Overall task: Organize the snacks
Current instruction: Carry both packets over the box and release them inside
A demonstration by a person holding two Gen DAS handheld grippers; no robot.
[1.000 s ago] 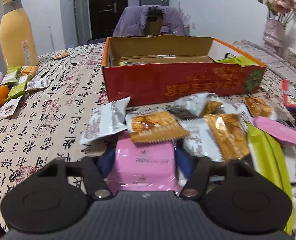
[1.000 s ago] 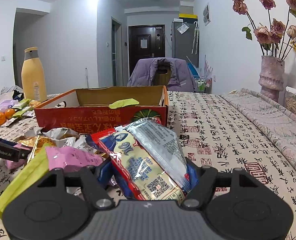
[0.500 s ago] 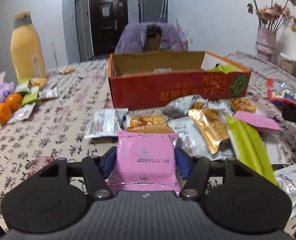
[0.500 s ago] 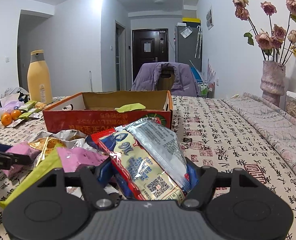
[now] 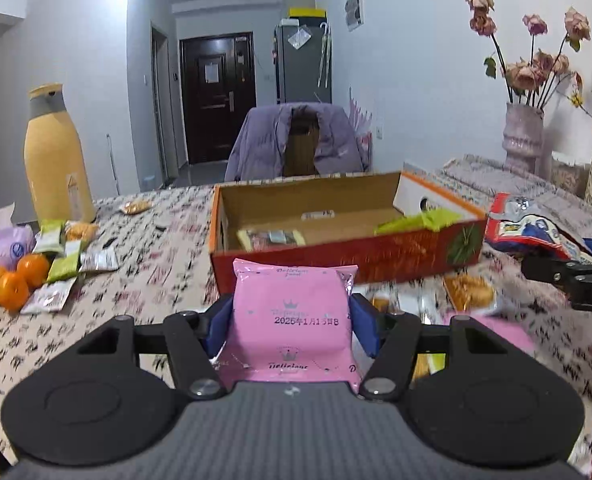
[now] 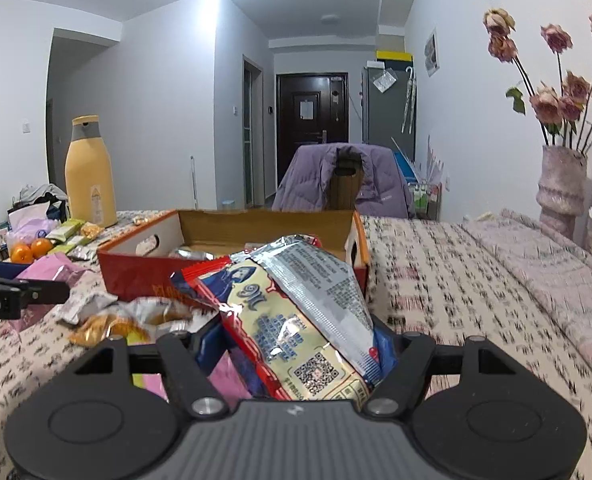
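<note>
My left gripper (image 5: 291, 326) is shut on a pink snack packet (image 5: 293, 320) and holds it above the table, just in front of the red cardboard box (image 5: 336, 258). Inside the box lie a clear-wrapped snack (image 5: 271, 238) and a green packet (image 5: 424, 218). My right gripper (image 6: 296, 344) is shut on a red, yellow and silver snack bag (image 6: 287, 300), raised near the box (image 6: 231, 236) at its right end. That bag (image 5: 536, 232) and the right gripper also show at the right of the left wrist view. Loose snack packets (image 6: 131, 318) lie on the patterned tablecloth in front of the box.
A tall yellow bottle (image 5: 55, 160), oranges (image 5: 13, 284) and small green and white packets (image 5: 63, 264) sit at the left. A chair with a purple jacket (image 5: 296, 140) stands behind the table. Vases of dried roses (image 5: 524, 140) stand at the right.
Both grippers have risen with their packets. The left one lifted the pink packet off the pile and tilted up, so the box's inside now shows. The right one rose slightly.
</note>
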